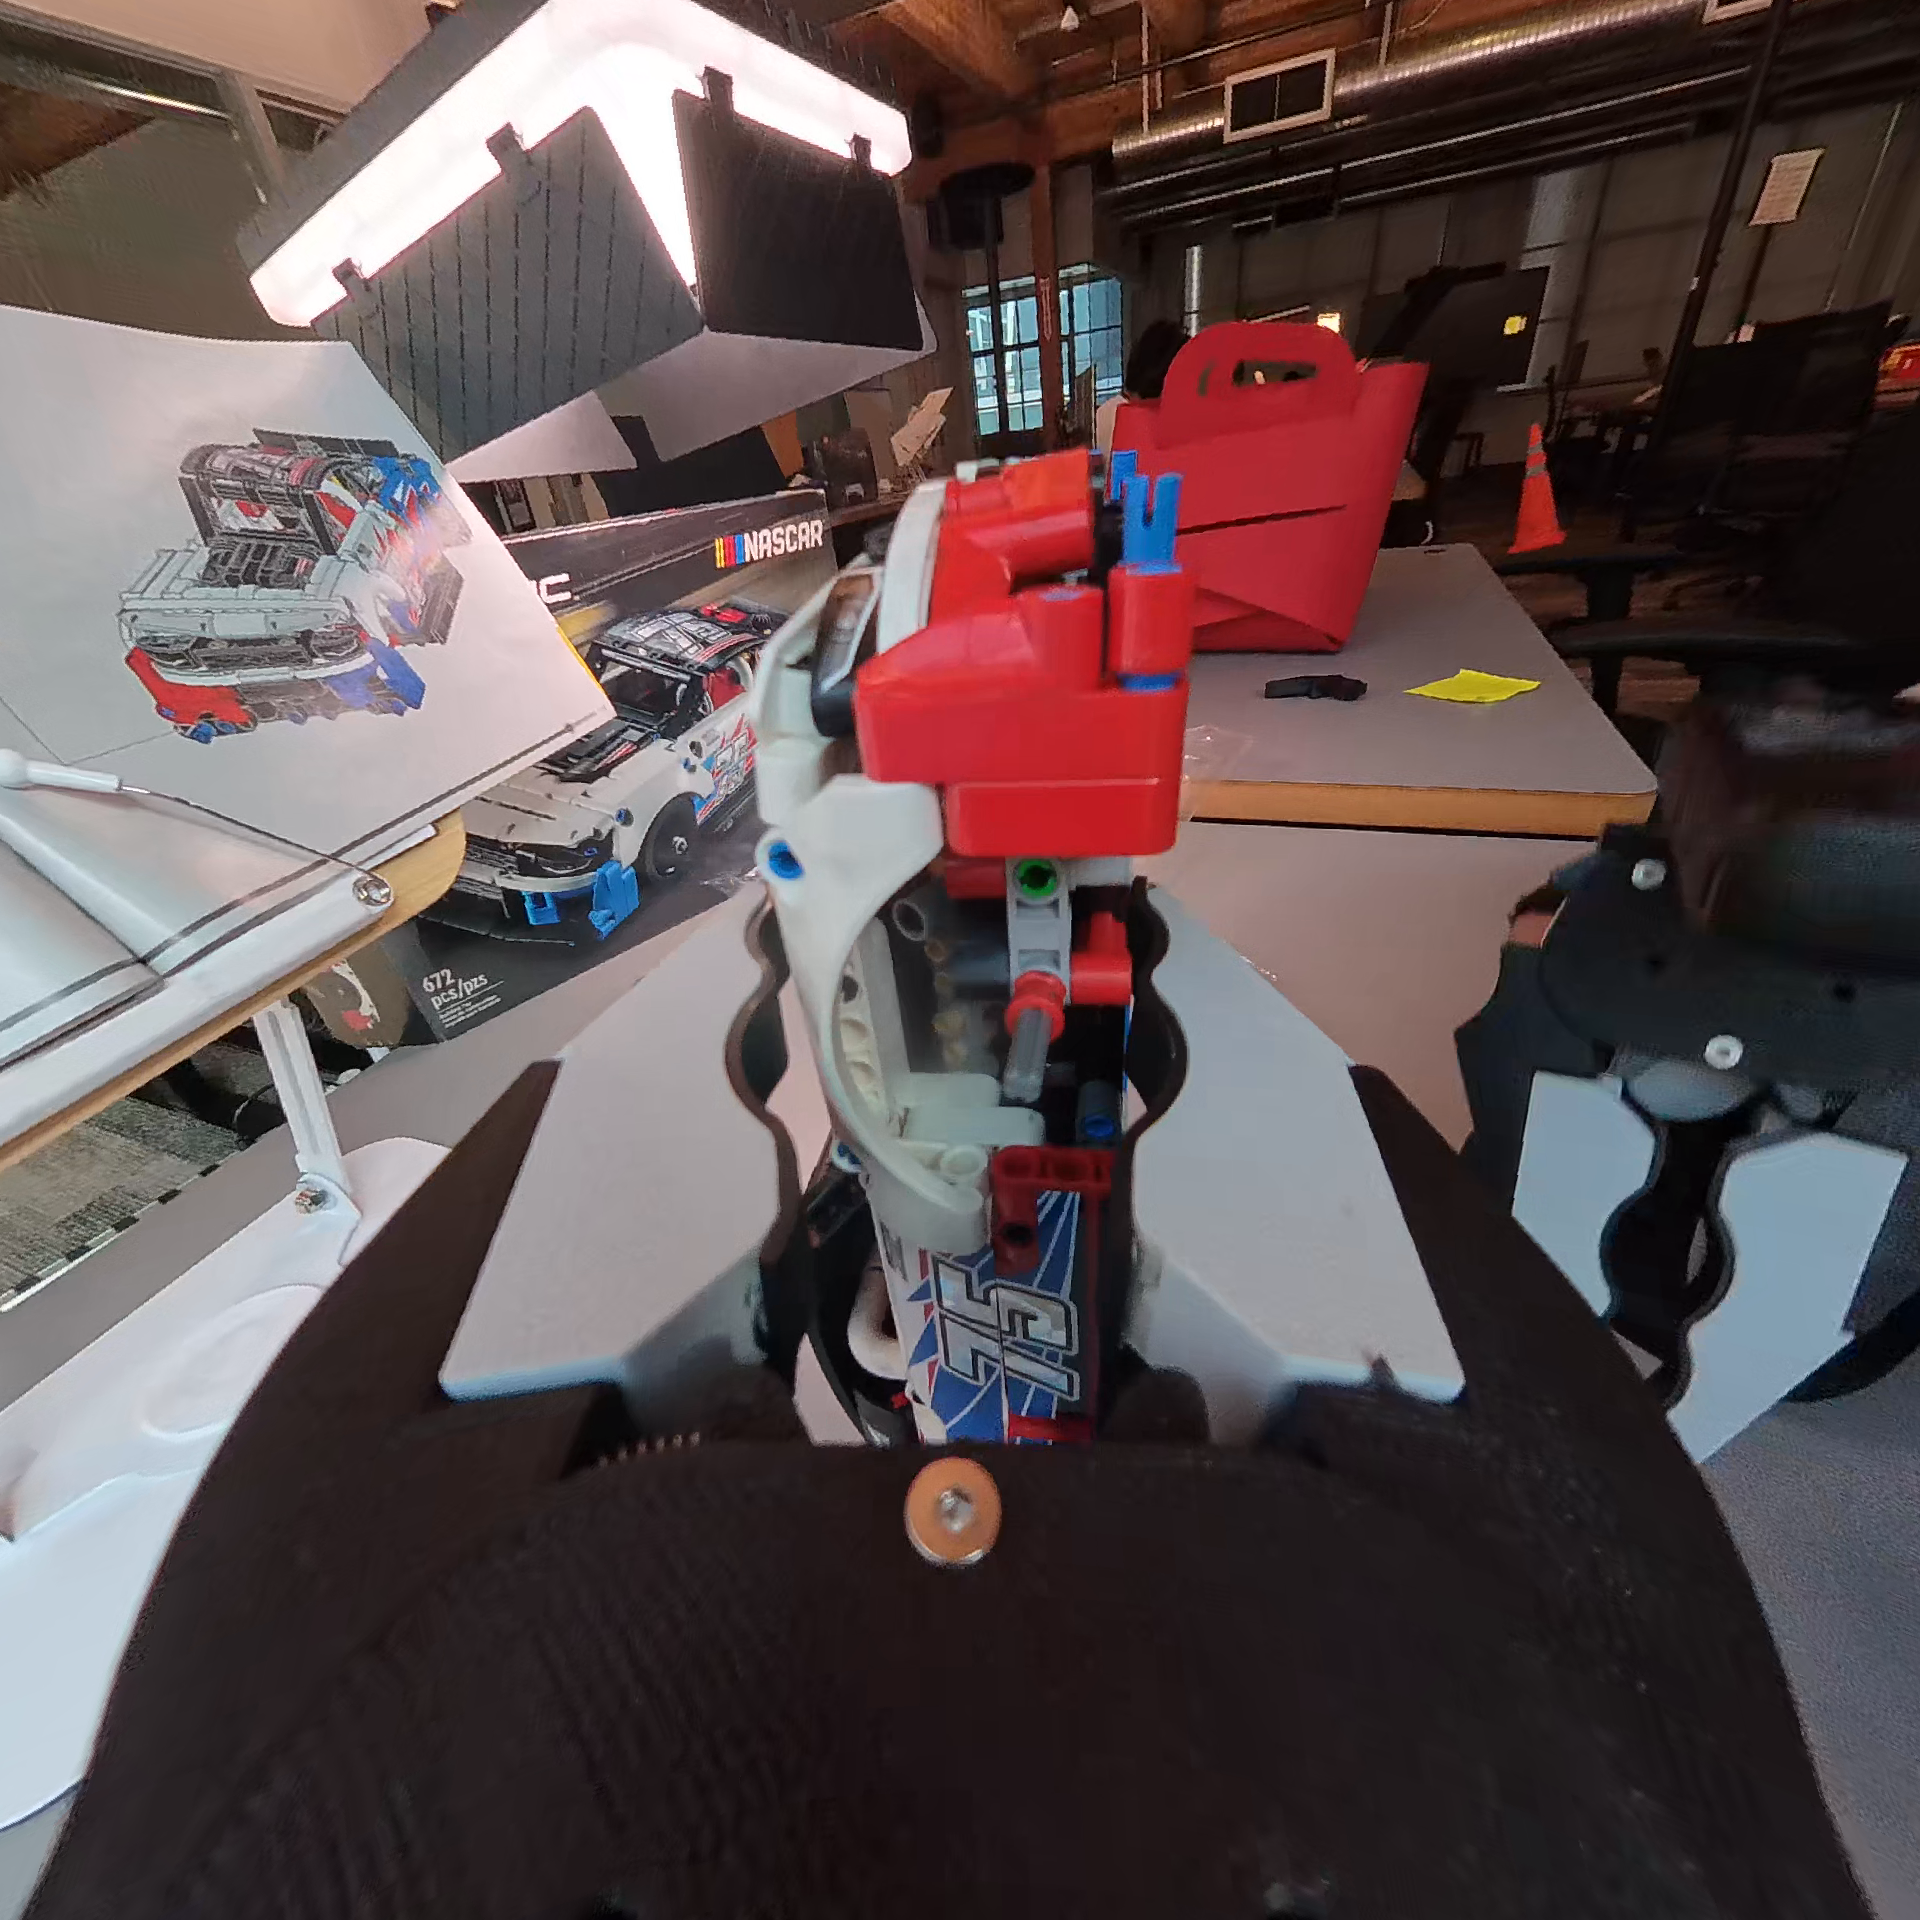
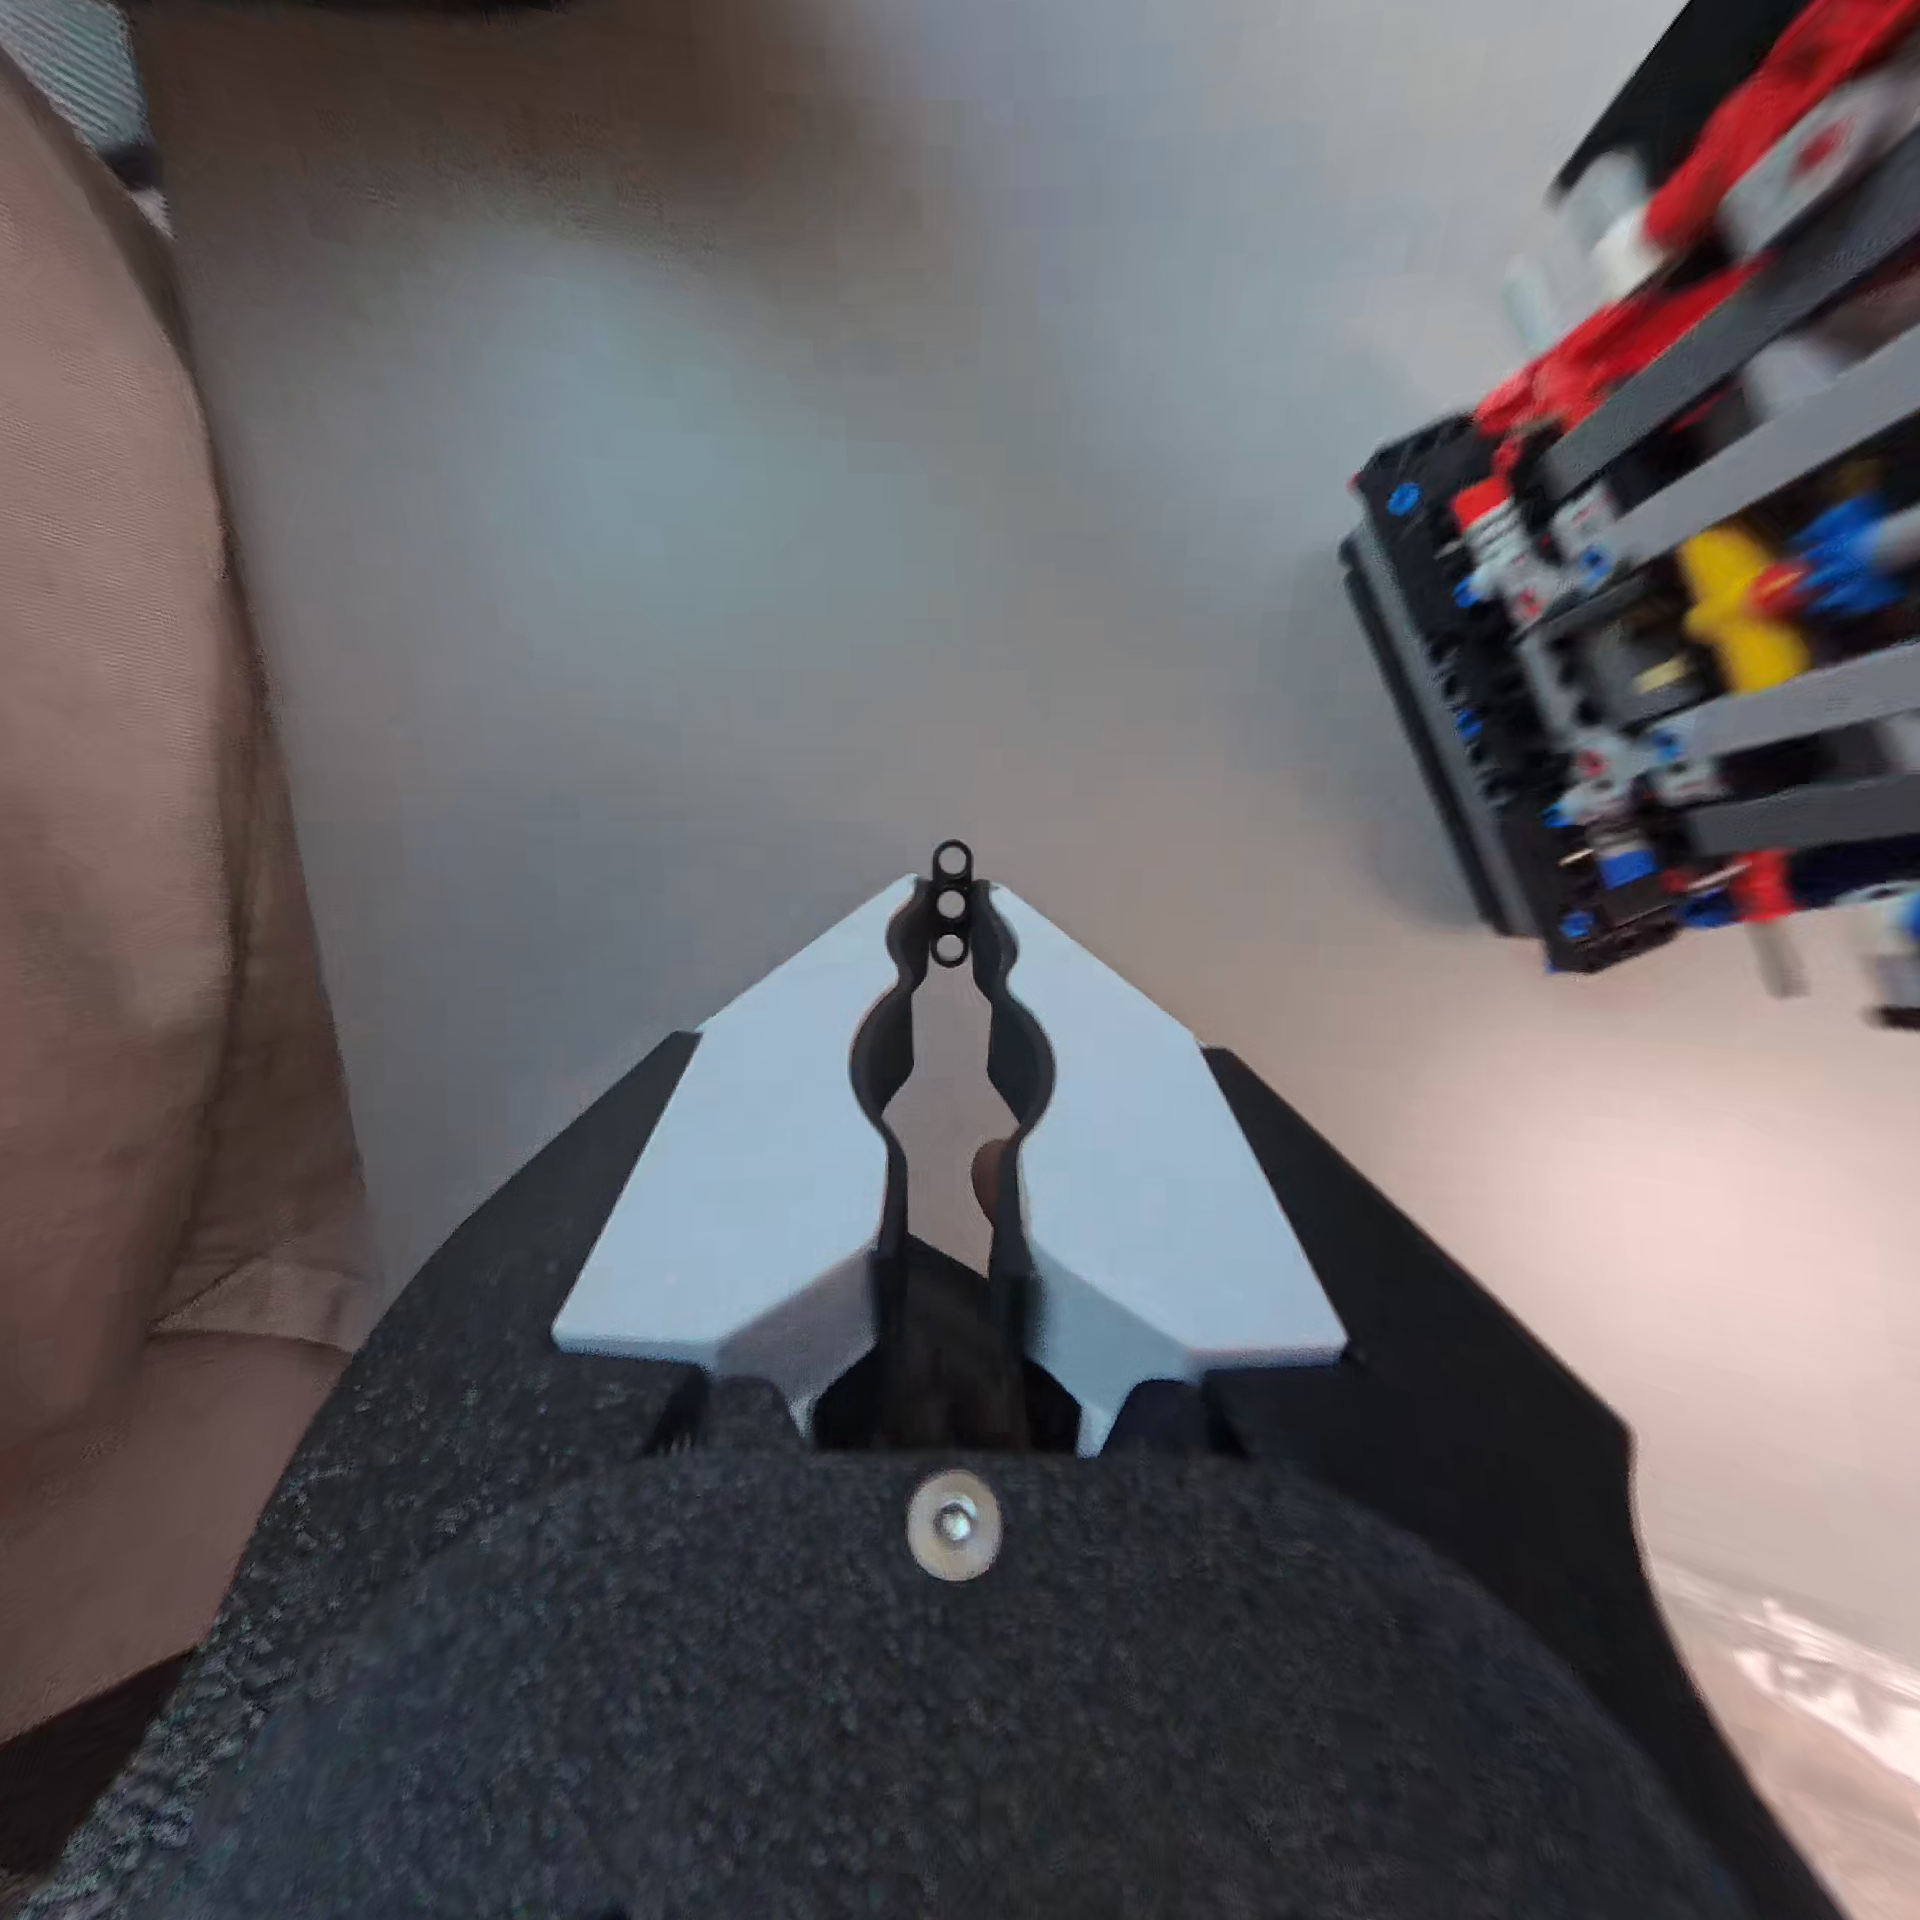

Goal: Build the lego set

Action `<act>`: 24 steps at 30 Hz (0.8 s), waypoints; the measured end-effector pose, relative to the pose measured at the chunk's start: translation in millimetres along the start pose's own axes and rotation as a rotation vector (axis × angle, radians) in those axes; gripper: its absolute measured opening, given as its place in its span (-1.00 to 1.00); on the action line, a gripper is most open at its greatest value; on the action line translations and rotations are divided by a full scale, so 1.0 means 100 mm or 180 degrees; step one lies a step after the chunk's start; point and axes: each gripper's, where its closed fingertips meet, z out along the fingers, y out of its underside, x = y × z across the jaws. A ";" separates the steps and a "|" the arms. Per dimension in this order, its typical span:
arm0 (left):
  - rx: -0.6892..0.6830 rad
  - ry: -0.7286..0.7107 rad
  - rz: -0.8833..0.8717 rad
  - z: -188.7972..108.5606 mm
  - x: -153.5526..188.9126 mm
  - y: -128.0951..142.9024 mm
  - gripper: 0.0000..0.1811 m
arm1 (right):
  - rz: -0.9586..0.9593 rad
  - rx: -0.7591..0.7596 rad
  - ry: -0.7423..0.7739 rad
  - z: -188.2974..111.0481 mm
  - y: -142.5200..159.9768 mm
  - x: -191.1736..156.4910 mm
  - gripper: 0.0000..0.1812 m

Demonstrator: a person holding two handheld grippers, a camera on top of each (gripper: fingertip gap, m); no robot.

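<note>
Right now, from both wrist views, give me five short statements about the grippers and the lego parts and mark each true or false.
1. The left gripper is shut on the lego car assembly. True.
2. The right gripper holds a yellow brick. False: it pinches a small black three-hole beam at its tips.
3. The instruction booklet lies open on a stand. True.
4. The red bag hangs from the left gripper. False: it sits on a far table.
5. The right gripper's fingers are spread wide. False: they are nearly closed.
</note>
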 end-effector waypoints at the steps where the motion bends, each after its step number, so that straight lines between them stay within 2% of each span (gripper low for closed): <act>1: 0.0034 -0.0027 0.0053 0.00 0.00 -0.01 -0.31 | -0.0144 0.0135 0.0007 -0.20 -0.15 0.02 -0.95; 6: 0.0035 0.0071 -0.0011 0.00 0.03 -0.02 -0.35 | -0.0844 0.0410 0.0374 -1.32 -0.92 0.30 -0.95; 8: 0.0030 0.0118 -0.0046 0.00 0.03 -0.01 -0.36 | -0.1114 0.0384 0.0404 -1.64 -1.23 0.39 -0.95; 10: 0.0028 0.0176 -0.0062 -0.01 0.05 -0.01 -0.36 | -0.1253 0.0329 0.0294 -1.81 -1.52 0.47 -0.95; 15: -0.0024 0.0339 -0.0109 -0.04 0.09 -0.01 -0.37 | -0.1177 -0.0016 0.0034 -1.66 -1.84 0.67 -0.95; 24: -0.0141 0.0550 -0.0220 -0.08 0.12 0.00 -0.39 | -0.0990 -0.0228 -0.0009 -1.45 -1.84 0.76 -0.95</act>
